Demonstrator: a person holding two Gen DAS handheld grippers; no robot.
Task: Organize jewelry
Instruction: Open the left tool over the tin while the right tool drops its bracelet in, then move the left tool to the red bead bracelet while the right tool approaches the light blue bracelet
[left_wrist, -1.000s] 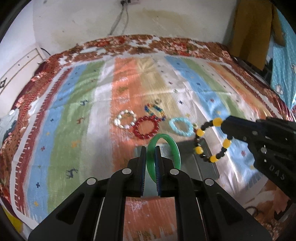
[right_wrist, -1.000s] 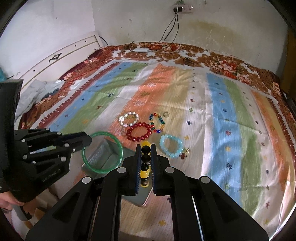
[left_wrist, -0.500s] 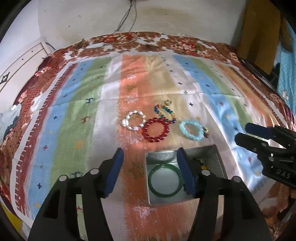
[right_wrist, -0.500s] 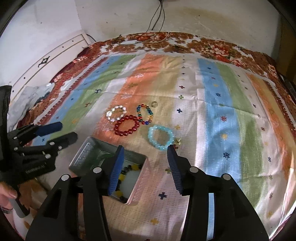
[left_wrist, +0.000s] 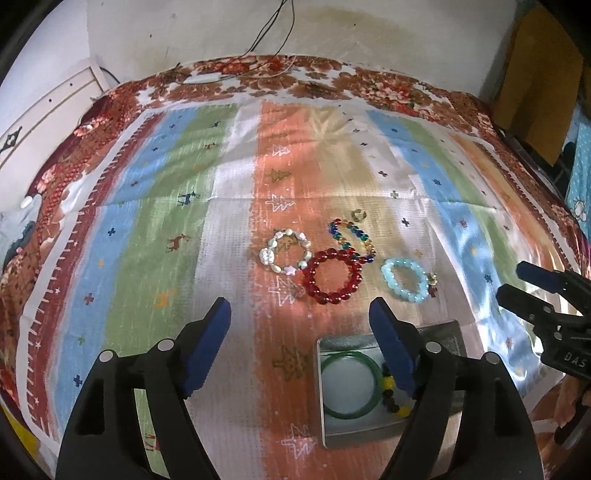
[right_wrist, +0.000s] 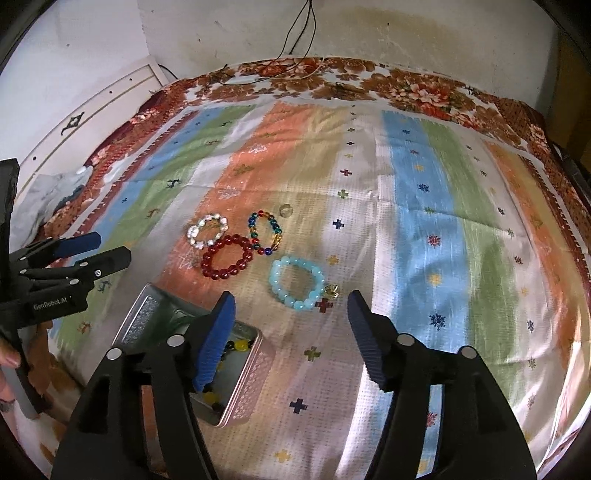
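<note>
A green bangle (left_wrist: 351, 384) and a yellow-and-black bead bracelet (left_wrist: 391, 391) lie inside the metal tin (left_wrist: 369, 435) on the striped bedspread. My left gripper (left_wrist: 299, 306) hangs above the cloth just left of the tin, its jaws opening with nothing between them. My right gripper (right_wrist: 291, 299) is over the cloth to the right of the tin (right_wrist: 243, 398), jaws also opening and empty. Beyond them lie a red bead bracelet (left_wrist: 332, 277), a white pearl bracelet (left_wrist: 284, 251), a multicolour bracelet (left_wrist: 351, 236), a light blue bracelet (right_wrist: 295, 282) and a small ring (left_wrist: 357, 214).
The striped bedspread (left_wrist: 147, 229) covers a bed against a white wall, with a headboard (right_wrist: 92, 107) at the left. A cable (right_wrist: 295, 33) hangs down the wall at the back. A hand (right_wrist: 7, 362) grips the left gripper's handle.
The left gripper let go of the green bangle and the right let go of the yellow-and-black bracelet; both pieces now lie in the tin. Both grippers opened wide and shifted off the tin.
</note>
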